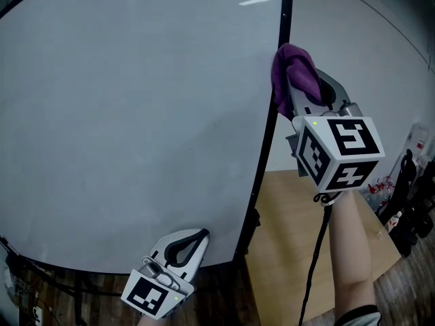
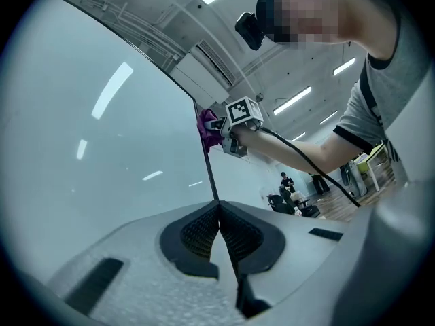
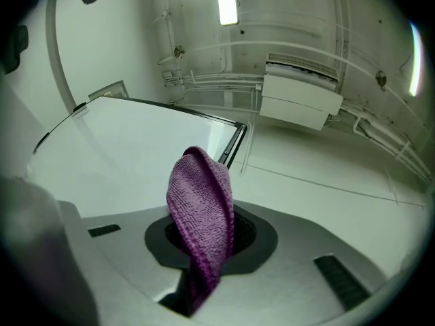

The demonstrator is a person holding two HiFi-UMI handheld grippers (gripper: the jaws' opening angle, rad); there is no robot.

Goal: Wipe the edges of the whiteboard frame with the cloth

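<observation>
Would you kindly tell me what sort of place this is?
Probably an open office or lab workspace: a large whiteboard, a ceiling strip light beside an air-conditioning unit, and dark chairs in the background. The right gripper holds the cloth.

We find no words, numbers or brand marks that can be read in any view. The only printed signs are the black-and-white square markers on the cube (image 1: 338, 151) of the right gripper (image 1: 299, 90) and on the cube (image 1: 151, 296) of the left gripper (image 1: 192, 240); they are block patterns, not letters. A small white object (image 1: 421, 141) with red print at the head view's right edge is too small for us to read.
</observation>
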